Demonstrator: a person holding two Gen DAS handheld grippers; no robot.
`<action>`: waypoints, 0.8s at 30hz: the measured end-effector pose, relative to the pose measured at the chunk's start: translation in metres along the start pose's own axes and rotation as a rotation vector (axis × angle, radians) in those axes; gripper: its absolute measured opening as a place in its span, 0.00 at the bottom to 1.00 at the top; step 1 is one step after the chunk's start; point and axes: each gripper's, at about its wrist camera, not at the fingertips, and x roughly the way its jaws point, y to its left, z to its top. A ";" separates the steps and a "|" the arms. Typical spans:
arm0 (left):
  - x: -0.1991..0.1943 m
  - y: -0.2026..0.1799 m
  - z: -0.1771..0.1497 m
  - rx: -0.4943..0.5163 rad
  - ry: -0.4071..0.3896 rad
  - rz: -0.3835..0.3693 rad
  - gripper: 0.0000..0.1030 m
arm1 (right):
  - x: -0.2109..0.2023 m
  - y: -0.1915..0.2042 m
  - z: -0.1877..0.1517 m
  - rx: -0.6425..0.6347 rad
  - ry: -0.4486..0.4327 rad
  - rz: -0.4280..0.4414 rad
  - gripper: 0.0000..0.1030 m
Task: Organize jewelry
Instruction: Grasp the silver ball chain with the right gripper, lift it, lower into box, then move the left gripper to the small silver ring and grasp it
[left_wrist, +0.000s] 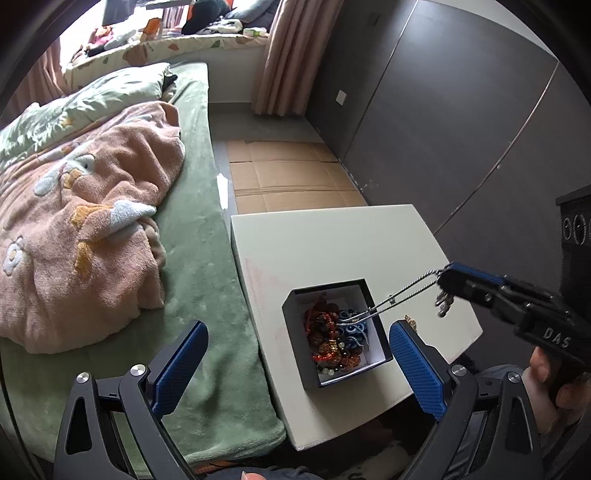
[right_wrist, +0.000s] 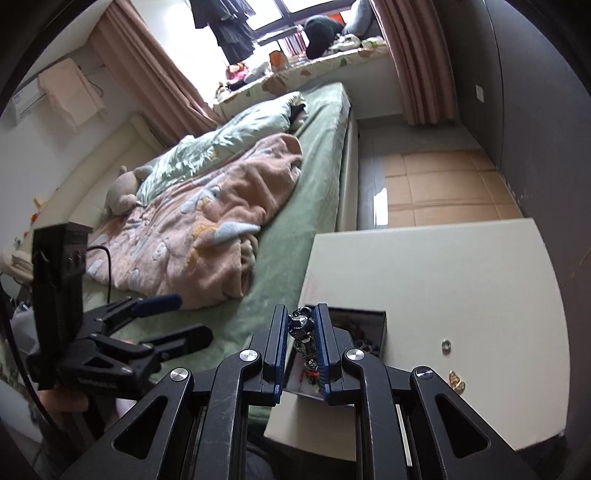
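Observation:
A black box (left_wrist: 295, 332) with a white inside stands on the white table (left_wrist: 332, 240) and holds a heap of red, orange and blue beaded jewelry (left_wrist: 332, 339). My right gripper (left_wrist: 445, 278) is shut on a silver necklace (left_wrist: 402, 293), right of the box and above the table. The chain slants down into the box and its far end rests on the blue beads; small charms dangle under the fingertips. In the right wrist view the necklace (right_wrist: 303, 328) sits pinched between the blue pads of the right gripper (right_wrist: 301, 310), over the box (right_wrist: 364, 319). My left gripper (left_wrist: 299, 326) hangs open, straddling the box; it also shows as the left gripper (right_wrist: 192, 319).
A gold trinket (right_wrist: 456, 381) and a small silver ring (right_wrist: 446, 345) lie on the table right of the box. A bed (left_wrist: 207, 258) with a green sheet and pink blanket (left_wrist: 92, 221) adjoins the table's left side. Cardboard (left_wrist: 288, 173) covers the floor beyond; dark cabinet doors (left_wrist: 443, 110) stand at right.

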 end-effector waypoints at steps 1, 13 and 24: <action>0.002 -0.001 0.000 0.005 0.001 0.006 0.96 | 0.007 -0.006 -0.004 0.014 0.027 -0.008 0.15; 0.032 -0.039 0.010 0.080 0.062 0.007 0.96 | -0.010 -0.083 -0.037 0.172 -0.013 0.026 0.63; 0.077 -0.107 0.017 0.213 0.134 -0.014 0.96 | -0.032 -0.166 -0.073 0.342 -0.051 -0.003 0.63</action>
